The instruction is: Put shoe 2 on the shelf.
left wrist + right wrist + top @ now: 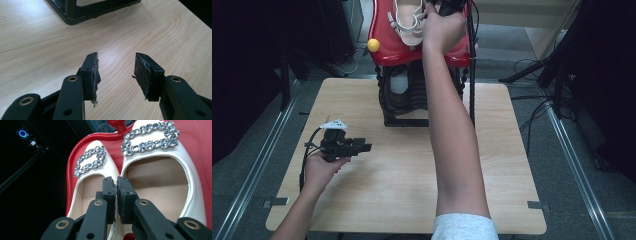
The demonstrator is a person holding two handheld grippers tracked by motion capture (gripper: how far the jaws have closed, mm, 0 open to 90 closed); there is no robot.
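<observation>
Red tray (75, 157) holds two white shoes (160, 177); right tool (117, 185) clenched between them; left tool (116, 72) released.

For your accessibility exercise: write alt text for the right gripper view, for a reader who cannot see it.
The right hand-held gripper, jaws nearly together, pinches where the inner edges of two cream shoes meet. Each of the shoes bears a sparkling rhinestone buckle and rests on a glossy red tray against a dark background.

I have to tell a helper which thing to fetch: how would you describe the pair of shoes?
At the table's far edge a black rack carries a red tray. The white shoes lie side by side on it, each toe bearing a sparkling rhinestone buckle.
</observation>
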